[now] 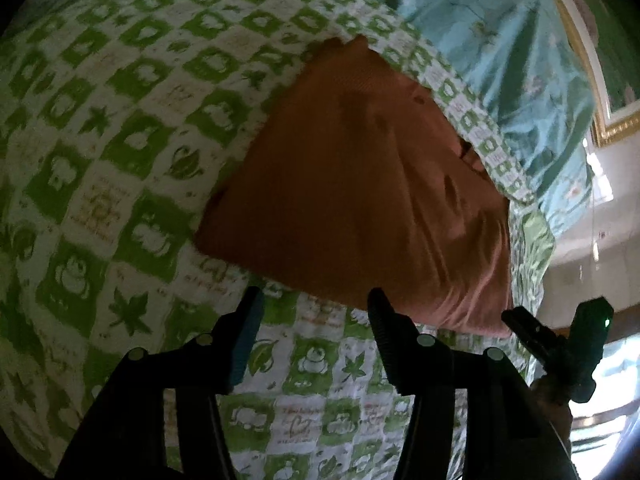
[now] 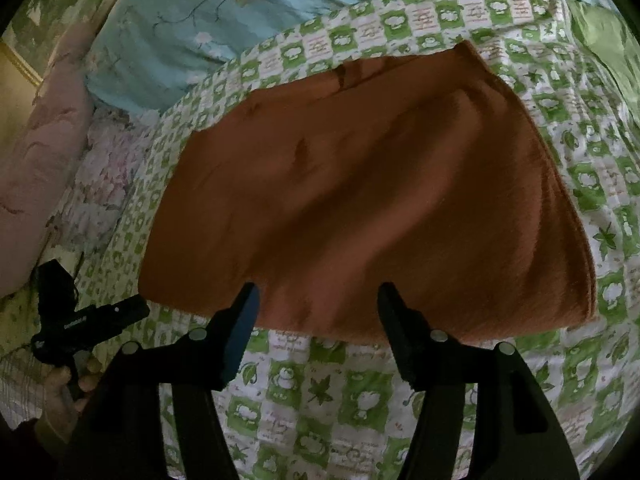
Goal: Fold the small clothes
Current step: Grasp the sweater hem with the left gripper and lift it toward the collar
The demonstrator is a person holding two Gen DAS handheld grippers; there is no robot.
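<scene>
Right now I am holding my left gripper (image 1: 316, 300) with its jaws apart and nothing between them, and the folded orange cloth (image 1: 360, 184) is lying just ahead of its fingertips on the green-and-white checked bedsheet (image 1: 120, 140). My right gripper (image 2: 316, 296) is also standing apart and empty, its tips hovering over the near edge of the orange cloth (image 2: 360, 184). Beyond the cloth, a pale blue floral quilt (image 2: 200, 20) is lying bunched.
</scene>
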